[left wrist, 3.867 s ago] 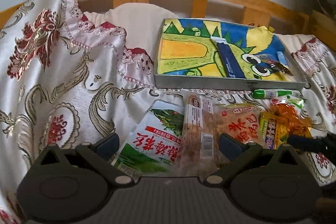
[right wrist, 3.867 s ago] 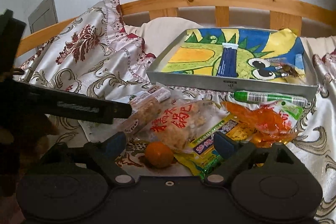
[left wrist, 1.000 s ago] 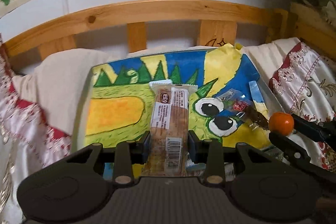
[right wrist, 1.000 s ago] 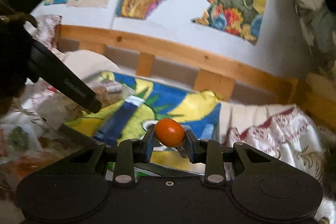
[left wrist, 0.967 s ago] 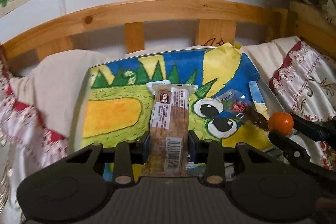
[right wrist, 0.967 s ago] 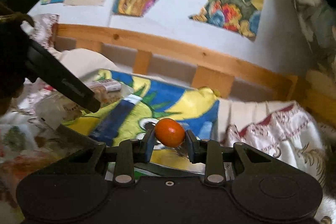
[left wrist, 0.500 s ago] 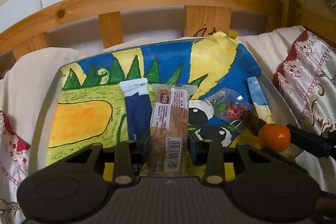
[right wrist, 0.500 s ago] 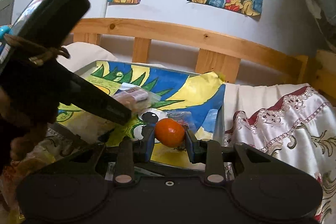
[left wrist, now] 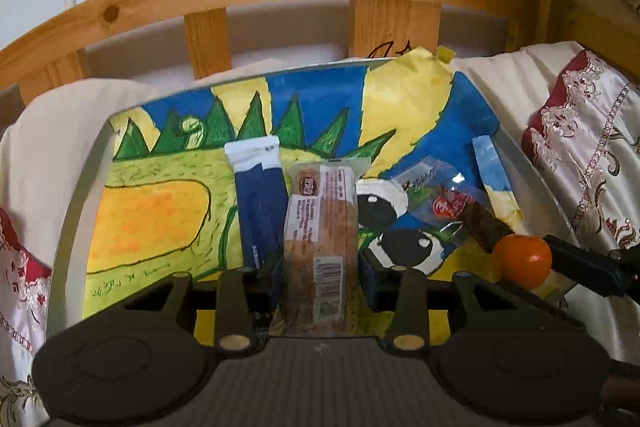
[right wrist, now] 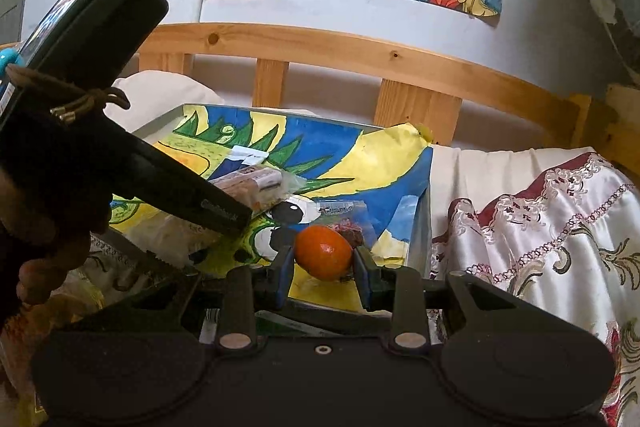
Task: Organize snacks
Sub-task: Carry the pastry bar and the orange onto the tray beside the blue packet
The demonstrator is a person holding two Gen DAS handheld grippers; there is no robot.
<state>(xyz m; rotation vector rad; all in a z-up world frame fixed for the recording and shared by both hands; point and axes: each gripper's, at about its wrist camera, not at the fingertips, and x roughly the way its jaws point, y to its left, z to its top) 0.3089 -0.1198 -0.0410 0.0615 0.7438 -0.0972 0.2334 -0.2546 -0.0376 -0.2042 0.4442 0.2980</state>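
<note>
A wrapped snack bar (left wrist: 320, 247) is clamped lengthwise between the closed fingers of the left gripper (left wrist: 322, 267). The bar is gripped near its barcode end, so that most of its length projects forward over the tray (left wrist: 78, 183). This grip leaves the far end free to be laid down first. The bar is held just beside a dark blue packet (left wrist: 258, 203) that lies in the tray, and the two are roughly parallel. It is judged that the bar is meant to be set alongside the packet, in line with it.

A small orange fruit (right wrist: 323, 251) is pinched across its middle by the blue pads of the right gripper (right wrist: 323, 269), which is closed on it. A round item is liable to roll, so it is held at its widest part. The fruit hangs over the near right corner of the tray, close to two small sweets in clear wrappers (left wrist: 448, 203) and near the tray's right wall. It is judged that this corner was chosen so that the wall and the wrappers can check any rolling.

The tray rests on the bed, against a white pillow (left wrist: 48, 119), and is lined with a painted sheet (left wrist: 160, 211). Whether either item touches the lining cannot be told from these views. Both items should be lowered fully before release, the fruit most carefully.
</note>
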